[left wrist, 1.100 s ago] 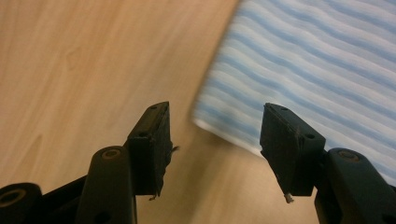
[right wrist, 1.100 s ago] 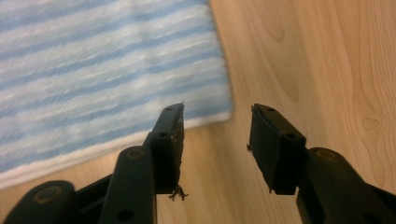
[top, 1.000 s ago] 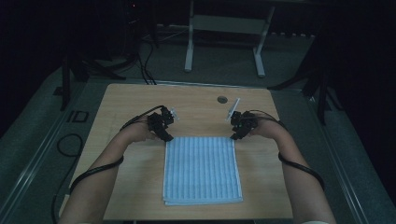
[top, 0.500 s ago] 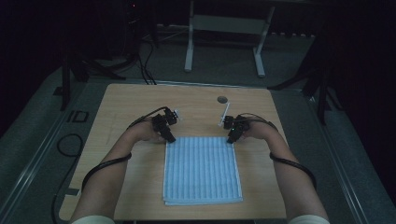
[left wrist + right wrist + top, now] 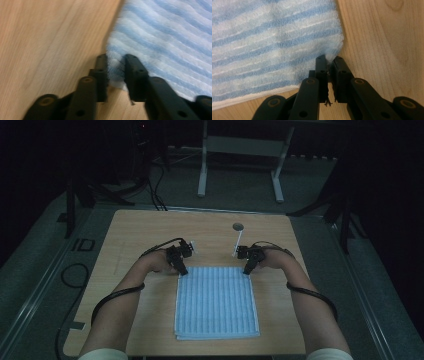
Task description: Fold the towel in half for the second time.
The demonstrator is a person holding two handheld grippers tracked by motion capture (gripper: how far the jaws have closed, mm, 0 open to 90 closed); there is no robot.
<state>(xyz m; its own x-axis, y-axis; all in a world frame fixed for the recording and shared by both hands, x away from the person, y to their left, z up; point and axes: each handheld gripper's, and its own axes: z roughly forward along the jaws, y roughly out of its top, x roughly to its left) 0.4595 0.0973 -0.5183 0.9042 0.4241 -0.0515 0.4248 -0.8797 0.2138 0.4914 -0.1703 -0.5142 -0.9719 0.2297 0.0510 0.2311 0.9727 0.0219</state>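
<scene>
So on the left side of the high view, the left tongs (image 5: 181,269) are down at the far left corner of the towel (image 5: 216,302), with the person's forearm coming up from the bottom edge and a black cable looping off it. In the left gripper view the jaws have just been closing and they're now pinched on that corner of the towel (image 5: 165,42), with a bit of the fluffy blue-and-white fabric squeezed up between the two black jaws. Bare table (image 5: 50,37) wood sits off to that side of it.

The towel itself is folded into a neat rectangle, lying flat in the middle of the table (image 5: 140,230), closer to the person's edge, stripes running front to back.

Moving right, there's a small round dark thing (image 5: 238,226) near the far edge of the table, can't tell what it is, and a thin white stick (image 5: 237,243) lying just this side of it.

Then the right tongs (image 5: 247,269) are at the far right corner. Same deal: jaws have just been closing, and the right gripper view shows them clamped on the corner of the towel (image 5: 274,35), with a frayed thread poking out below.
</scene>
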